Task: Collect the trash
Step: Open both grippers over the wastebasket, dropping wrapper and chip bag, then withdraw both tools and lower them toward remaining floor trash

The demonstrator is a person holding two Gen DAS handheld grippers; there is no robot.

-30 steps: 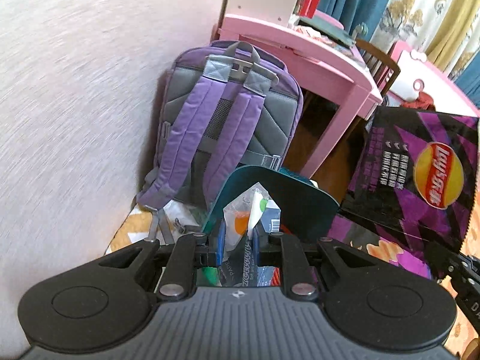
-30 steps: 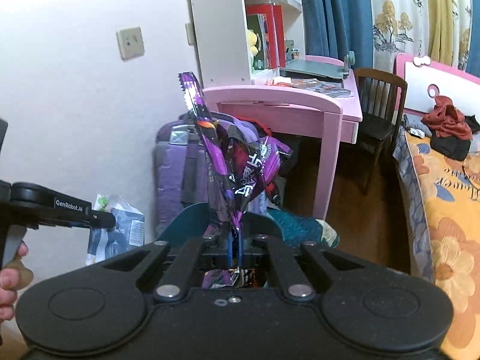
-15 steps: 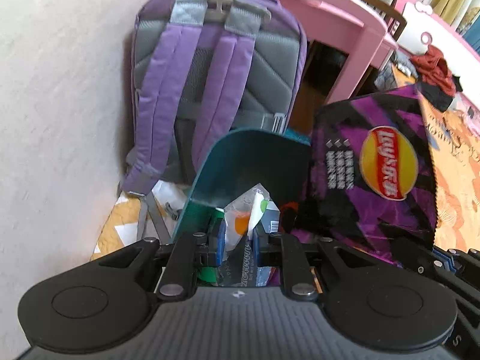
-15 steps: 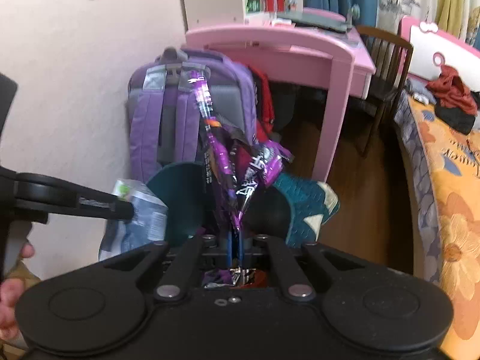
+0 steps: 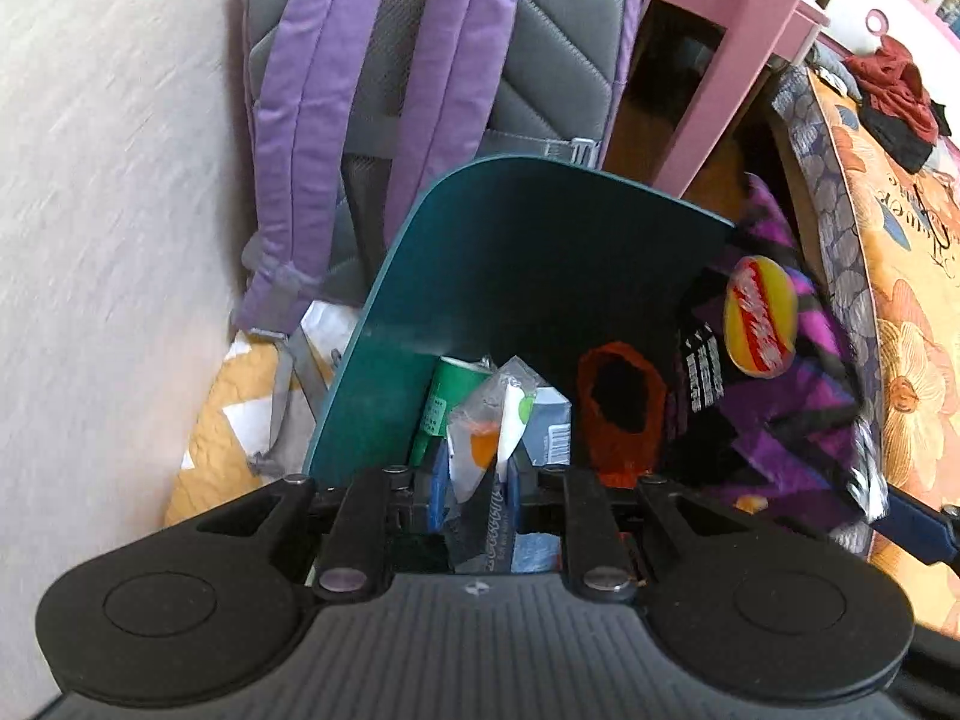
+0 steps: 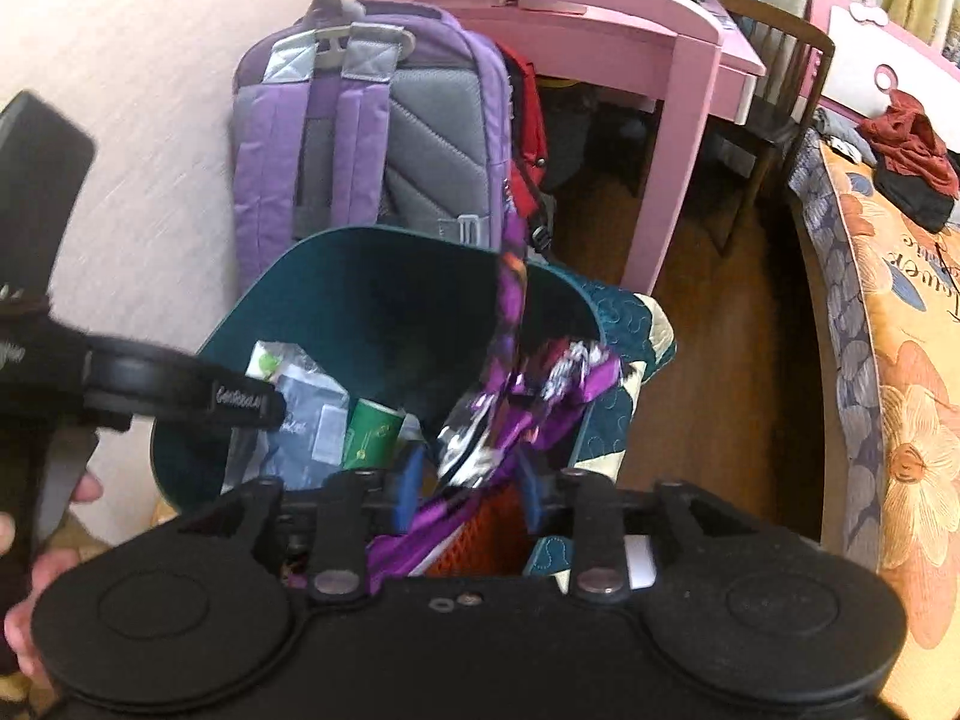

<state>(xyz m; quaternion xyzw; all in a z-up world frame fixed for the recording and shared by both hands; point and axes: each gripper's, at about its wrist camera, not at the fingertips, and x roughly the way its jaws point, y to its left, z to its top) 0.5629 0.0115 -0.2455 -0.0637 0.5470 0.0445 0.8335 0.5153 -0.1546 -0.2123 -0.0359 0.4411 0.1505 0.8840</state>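
Note:
A teal bin (image 5: 480,276) with its lid up stands in front of a purple backpack; it also shows in the right wrist view (image 6: 372,300). My left gripper (image 5: 477,480) is shut on a clear plastic wrapper (image 5: 492,420) and holds it over the bin's mouth, above a green cup (image 5: 447,402) and an orange net (image 5: 621,414) inside. My right gripper (image 6: 468,483) stands open around a purple Lay's chip bag (image 6: 510,414), which hangs loose between its blue pads over the bin. The bag also shows in the left wrist view (image 5: 774,372). The left gripper's arm shows in the right wrist view (image 6: 180,396).
A purple and grey backpack (image 6: 372,114) leans on the wall behind the bin. A pink desk (image 6: 600,30) and a dark chair (image 6: 774,90) stand to the right. A bed with a flowered orange cover (image 6: 900,360) lies at the far right. Wooden floor (image 6: 720,330) lies between.
Both grippers have dropped toward the bin. The right gripper's jaws have spread apart and the chip bag has slackened and sunk into the bin's mouth. The left still grips the wrapper.

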